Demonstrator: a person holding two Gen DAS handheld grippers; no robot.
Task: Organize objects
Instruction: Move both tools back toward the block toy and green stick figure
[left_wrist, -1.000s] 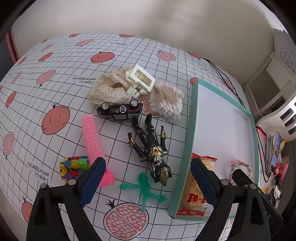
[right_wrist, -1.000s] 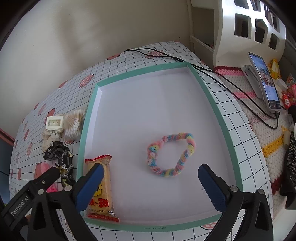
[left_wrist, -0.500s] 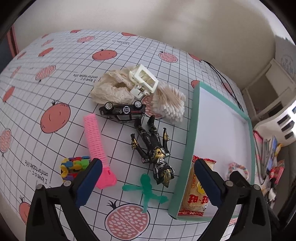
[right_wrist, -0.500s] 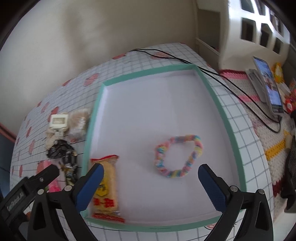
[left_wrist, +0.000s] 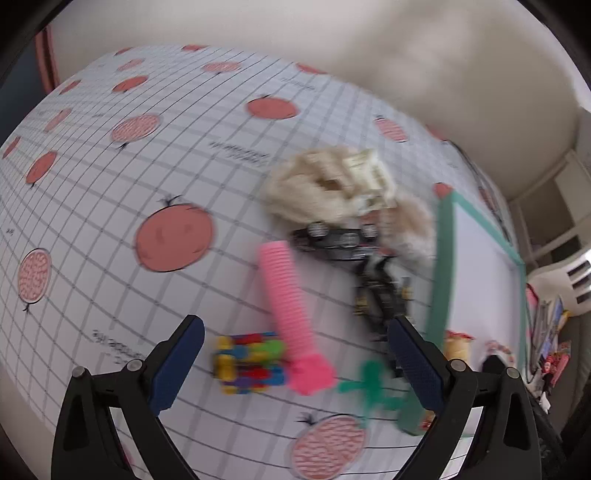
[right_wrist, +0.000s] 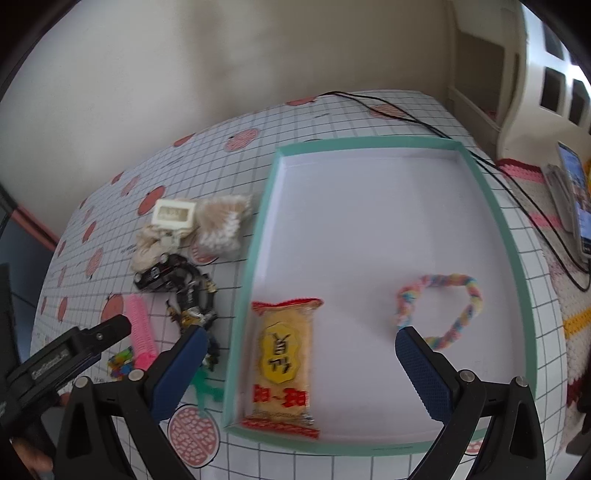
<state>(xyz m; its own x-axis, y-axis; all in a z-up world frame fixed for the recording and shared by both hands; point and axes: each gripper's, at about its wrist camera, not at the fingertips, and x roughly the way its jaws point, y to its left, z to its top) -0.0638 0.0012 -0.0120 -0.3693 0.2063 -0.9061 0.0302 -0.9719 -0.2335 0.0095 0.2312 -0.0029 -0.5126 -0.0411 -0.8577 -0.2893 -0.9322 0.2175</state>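
Hovering my left gripper (left_wrist: 295, 354), fingers spread and empty, over the pink ribbed tube (left_wrist: 286, 299); it lies dead ahead, long axis running away from me. My right gripper (right_wrist: 301, 363), also spread, hangs over the tray (right_wrist: 517, 266).

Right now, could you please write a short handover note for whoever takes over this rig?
Left claw: open, empty, hovering over the loose items.
Right claw: open, empty, over the tray's near edge.
Done: snack packet and pastel braided ring lie in the teal tray.
Left, all on the tablecloth beside the tray: pink ribbed tube, colourful block toy, green figure, black toy car, dark action figure, cotton swabs, cream cloth with white gadget.
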